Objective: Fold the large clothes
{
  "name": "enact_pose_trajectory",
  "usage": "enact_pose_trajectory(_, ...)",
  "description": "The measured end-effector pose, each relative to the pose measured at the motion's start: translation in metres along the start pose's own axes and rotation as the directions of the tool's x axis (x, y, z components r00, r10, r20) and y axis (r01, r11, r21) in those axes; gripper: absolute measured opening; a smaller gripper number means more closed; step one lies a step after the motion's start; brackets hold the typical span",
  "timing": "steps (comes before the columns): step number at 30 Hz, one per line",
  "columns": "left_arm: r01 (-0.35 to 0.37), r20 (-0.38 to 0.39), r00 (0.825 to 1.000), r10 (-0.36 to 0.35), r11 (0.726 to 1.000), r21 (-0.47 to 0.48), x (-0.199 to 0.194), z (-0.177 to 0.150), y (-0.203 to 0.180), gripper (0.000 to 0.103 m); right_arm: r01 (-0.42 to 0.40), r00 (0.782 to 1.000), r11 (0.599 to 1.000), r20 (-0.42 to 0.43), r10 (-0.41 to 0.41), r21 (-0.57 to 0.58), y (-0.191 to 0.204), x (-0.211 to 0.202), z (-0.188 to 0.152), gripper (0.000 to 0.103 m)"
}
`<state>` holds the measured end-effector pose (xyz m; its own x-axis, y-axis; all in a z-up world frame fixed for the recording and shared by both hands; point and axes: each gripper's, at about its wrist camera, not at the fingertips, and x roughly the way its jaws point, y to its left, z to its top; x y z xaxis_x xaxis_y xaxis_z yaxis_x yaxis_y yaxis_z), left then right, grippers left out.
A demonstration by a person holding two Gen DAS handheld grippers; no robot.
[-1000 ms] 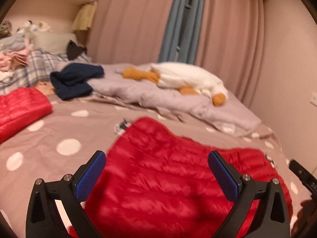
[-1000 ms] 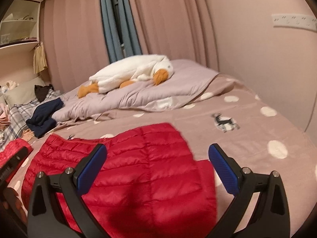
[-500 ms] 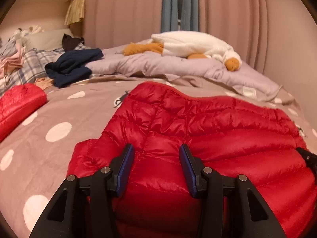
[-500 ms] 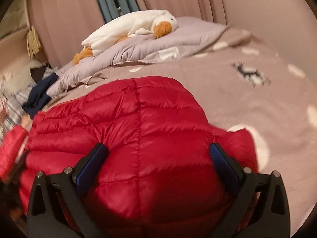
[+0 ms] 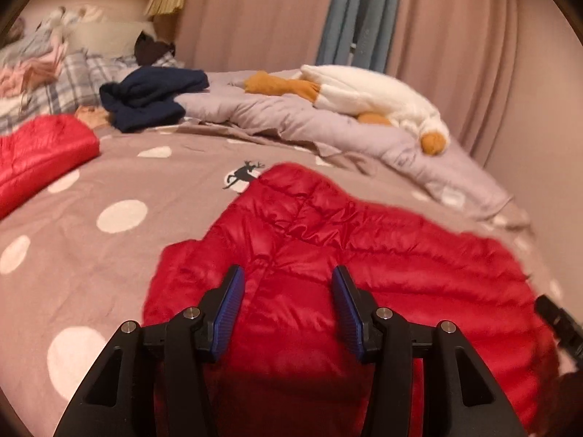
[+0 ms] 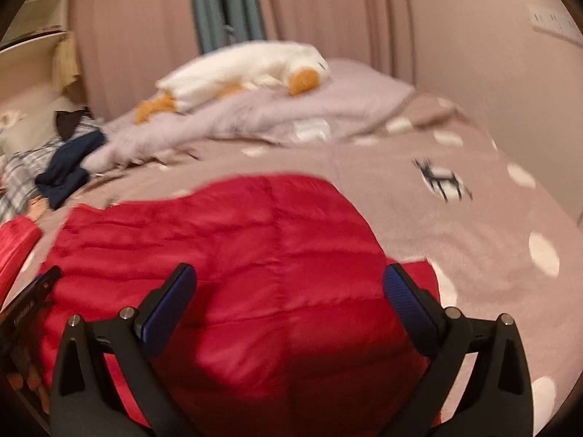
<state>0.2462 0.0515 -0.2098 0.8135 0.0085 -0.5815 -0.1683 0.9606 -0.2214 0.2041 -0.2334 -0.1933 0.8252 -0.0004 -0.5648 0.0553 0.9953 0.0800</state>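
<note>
Clearly red jacket (image 5: 364,247) edges leave open bedspread (image 5: 91,255) leftward.

I am angling my left gripper (image 5: 286,304) downward, its jaws opening a little from a half-closed stance, blue pads (image 5: 229,302) facing each other with a fair gap between. I am tilting my right gripper (image 6: 289,304) downward too, jaws spread wide. Each gripper's dark edge is showing at the side of the other's view.
</note>
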Motion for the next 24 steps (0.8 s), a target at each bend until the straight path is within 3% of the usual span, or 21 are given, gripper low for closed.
enact_pose_trajectory(4,0.015,0.021,1.000,-0.016,0.997,0.075,-0.016,-0.001,0.001,0.054,-0.033,0.998,0.998,0.053,0.035,-0.046,0.015,-0.021,-0.001,0.103)
enact_pose_trajectory(6,-0.036,-0.009,0.999,0.037,0.991,0.131,-0.014,-0.008,-0.001,0.054,-0.086,0.996,0.996,0.022,0.087,-0.039,0.022,-0.016,-0.006,0.103)
enact_pose_trajectory(8,-0.057,0.005,0.998,0.057,0.986,0.158,-0.014,-0.011,-0.001,0.054,-0.085,0.996,0.994,-0.021,0.083,-0.065,0.034,-0.005,-0.012,0.103)
enact_pose_trajectory(12,-0.046,-0.015,0.999,0.047,0.994,0.094,-0.011,-0.009,0.010,0.061,-0.046,0.997,0.976,-0.078,0.030,-0.212,0.061,0.022,-0.033,0.103)
enact_pose_trajectory(18,-0.094,-0.011,0.995,0.095,0.991,0.091,-0.011,-0.007,0.018,0.064,-0.058,0.990,0.976,-0.138,0.029,-0.208,0.056,0.040,-0.039,0.103)
enact_pose_trajectory(24,-0.030,-0.097,0.995,0.023,0.997,-0.066,-0.004,-0.004,0.036,0.068,-0.028,0.990,0.966,-0.139,-0.008,-0.258,0.065,0.049,-0.048,0.103)
